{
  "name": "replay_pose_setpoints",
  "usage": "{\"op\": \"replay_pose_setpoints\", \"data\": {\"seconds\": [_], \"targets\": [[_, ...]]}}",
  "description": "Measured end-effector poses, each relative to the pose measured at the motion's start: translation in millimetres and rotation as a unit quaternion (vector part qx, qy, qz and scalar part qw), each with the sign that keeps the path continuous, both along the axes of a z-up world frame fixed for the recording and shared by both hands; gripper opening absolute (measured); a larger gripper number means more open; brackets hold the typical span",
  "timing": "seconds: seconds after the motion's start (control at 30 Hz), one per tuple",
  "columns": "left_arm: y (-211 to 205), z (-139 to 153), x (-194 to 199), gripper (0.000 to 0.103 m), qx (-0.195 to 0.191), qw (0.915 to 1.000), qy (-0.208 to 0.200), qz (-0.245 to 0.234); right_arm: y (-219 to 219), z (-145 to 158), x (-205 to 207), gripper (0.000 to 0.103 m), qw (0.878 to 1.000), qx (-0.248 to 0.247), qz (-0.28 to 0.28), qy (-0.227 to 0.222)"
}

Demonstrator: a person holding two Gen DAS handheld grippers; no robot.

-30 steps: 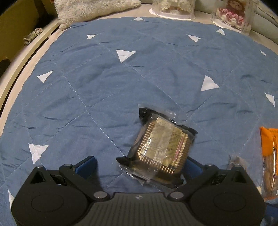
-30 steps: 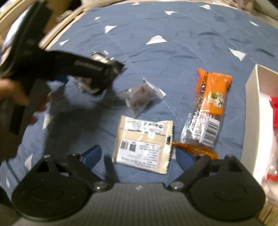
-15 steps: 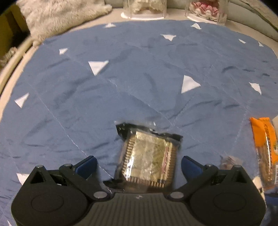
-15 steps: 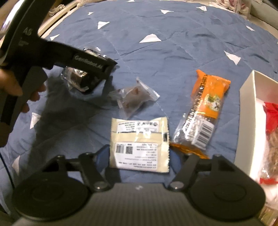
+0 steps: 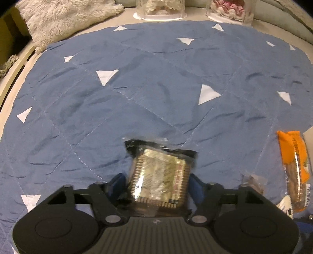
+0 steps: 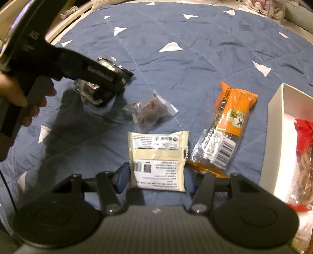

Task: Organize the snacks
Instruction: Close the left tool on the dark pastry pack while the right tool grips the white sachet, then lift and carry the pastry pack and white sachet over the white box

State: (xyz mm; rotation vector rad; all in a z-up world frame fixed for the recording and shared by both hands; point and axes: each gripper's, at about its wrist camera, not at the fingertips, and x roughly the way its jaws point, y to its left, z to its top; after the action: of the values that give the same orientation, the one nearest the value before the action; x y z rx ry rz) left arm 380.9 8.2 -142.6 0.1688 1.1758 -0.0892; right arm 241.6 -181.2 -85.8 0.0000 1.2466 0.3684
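Observation:
A gold biscuit packet (image 5: 159, 175) in clear wrap lies on the blue quilt (image 5: 156, 88). My left gripper (image 5: 157, 183) straddles it, jaws closing, and both blue pads (image 5: 119, 183) touch its sides. In the right wrist view that gripper (image 6: 103, 78) covers the packet (image 6: 86, 88), held by a hand (image 6: 17, 93). My right gripper (image 6: 156, 173) is closing on a cream packet (image 6: 156, 156) with printed labels, its pads (image 6: 123, 175) against both edges.
An orange snack packet (image 6: 228, 125) lies right of the cream one, and a small clear packet (image 6: 148, 111) sits between the grippers. A white box (image 6: 275, 136) at the right holds a red packet (image 6: 305, 136). A furry cushion (image 5: 64, 19) and clear display cases (image 5: 160, 7) line the far edge.
Both grippers went from wide open to closed in on their packets. The gold packet now sits square between the left pads. The right gripper edged forward over the cream packet.

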Motion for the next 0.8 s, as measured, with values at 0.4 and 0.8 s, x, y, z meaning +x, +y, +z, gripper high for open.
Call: {"op": "replay_pose_setpoints", "data": {"seconds": [0.4,0.8], "targets": [[13,32,-23,0.065,-0.027,0.9984,-0.024,0.045,-12,34,-6,0.058,0.999,0.021,-0.007,-0.042],[10,88,-77,0.065,-0.065,0.9935,-0.076,0.056,-52,79,-21,0.058,0.992,0.028,-0.048,-0.116]]}}
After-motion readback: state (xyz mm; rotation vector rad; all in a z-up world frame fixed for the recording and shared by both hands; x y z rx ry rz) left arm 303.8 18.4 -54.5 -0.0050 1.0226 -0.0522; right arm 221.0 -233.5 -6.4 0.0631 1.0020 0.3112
